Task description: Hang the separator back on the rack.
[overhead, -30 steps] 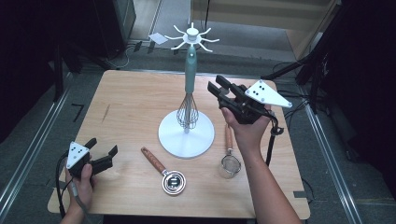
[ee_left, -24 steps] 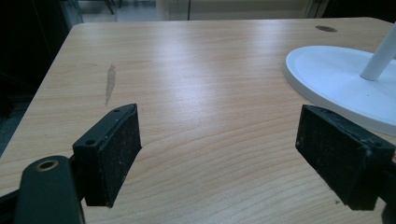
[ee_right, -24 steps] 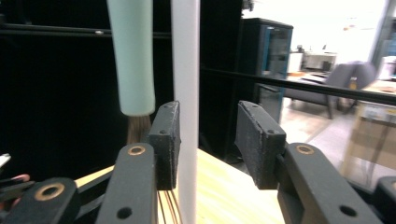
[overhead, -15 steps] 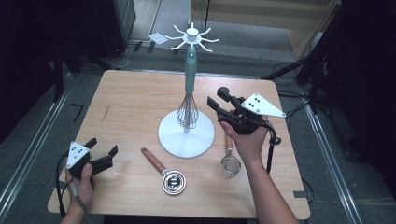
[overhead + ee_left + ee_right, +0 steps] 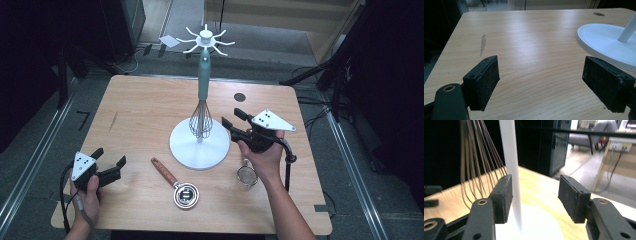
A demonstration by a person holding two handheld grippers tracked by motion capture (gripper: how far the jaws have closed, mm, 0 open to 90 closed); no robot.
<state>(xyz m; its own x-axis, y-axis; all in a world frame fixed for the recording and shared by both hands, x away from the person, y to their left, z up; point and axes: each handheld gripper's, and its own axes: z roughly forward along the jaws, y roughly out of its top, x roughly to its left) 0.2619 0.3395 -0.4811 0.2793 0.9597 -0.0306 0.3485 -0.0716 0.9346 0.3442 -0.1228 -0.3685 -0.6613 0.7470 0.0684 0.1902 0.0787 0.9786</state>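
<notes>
With the whisk [image 5: 201, 120] hung on the white utensil stand [image 5: 200, 145] at the table's [image 5: 135, 110] centre, the right gripper [image 5: 231, 119], jaws just widened and empty, should next take the strainer [image 5: 247, 176] near the right edge.

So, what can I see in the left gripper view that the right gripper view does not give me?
Left gripper view: a grey streak on the wood, a dark round hole near the far table edge.

Right gripper view: the whisk wires hanging beside the stand's pole, a room behind.

Both: the stand's white base, the wooden tabletop, two open black jaws.
</notes>
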